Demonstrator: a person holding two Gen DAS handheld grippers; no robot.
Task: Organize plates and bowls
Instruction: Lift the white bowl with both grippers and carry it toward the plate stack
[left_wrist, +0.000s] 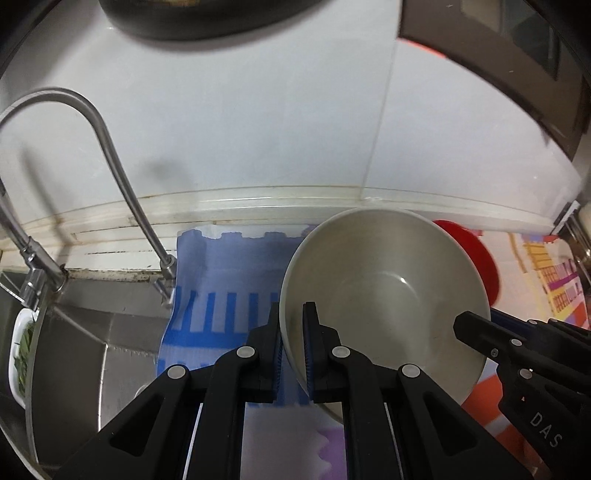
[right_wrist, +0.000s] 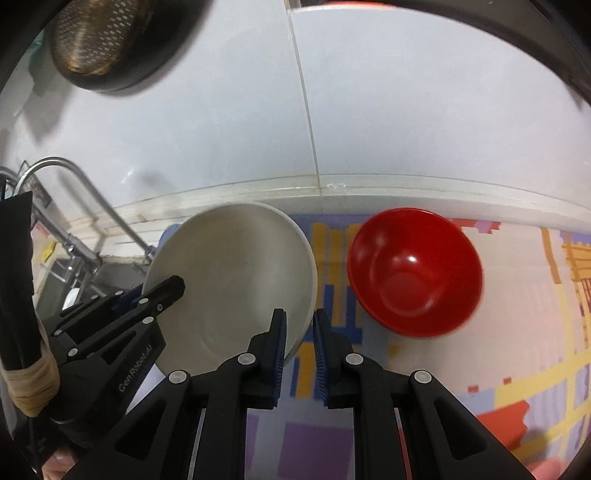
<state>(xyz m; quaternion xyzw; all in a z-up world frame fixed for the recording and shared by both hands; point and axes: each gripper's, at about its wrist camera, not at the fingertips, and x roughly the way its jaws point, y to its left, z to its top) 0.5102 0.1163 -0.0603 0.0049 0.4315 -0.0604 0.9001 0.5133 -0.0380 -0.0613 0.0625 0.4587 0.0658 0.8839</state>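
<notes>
The left gripper (left_wrist: 292, 354) pinches the nine-o'clock rim of the wide grey-white ceramic bowl (left_wrist: 384, 295), while the right gripper (right_wrist: 299, 354) pinches the same bowl's rim at about four o'clock. The bowl hangs tilted above the colourful patterned mat (right_wrist: 517, 369). A glossy red plastic bowl (right_wrist: 413, 273) sits on the mat at the pale bowl's three o'clock. The steel sink (left_wrist: 92, 350) and curved chrome faucet (left_wrist: 110, 147) lie at nine o'clock.

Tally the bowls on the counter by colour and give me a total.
White bowl: 1
Red bowl: 1
Total: 2
</notes>
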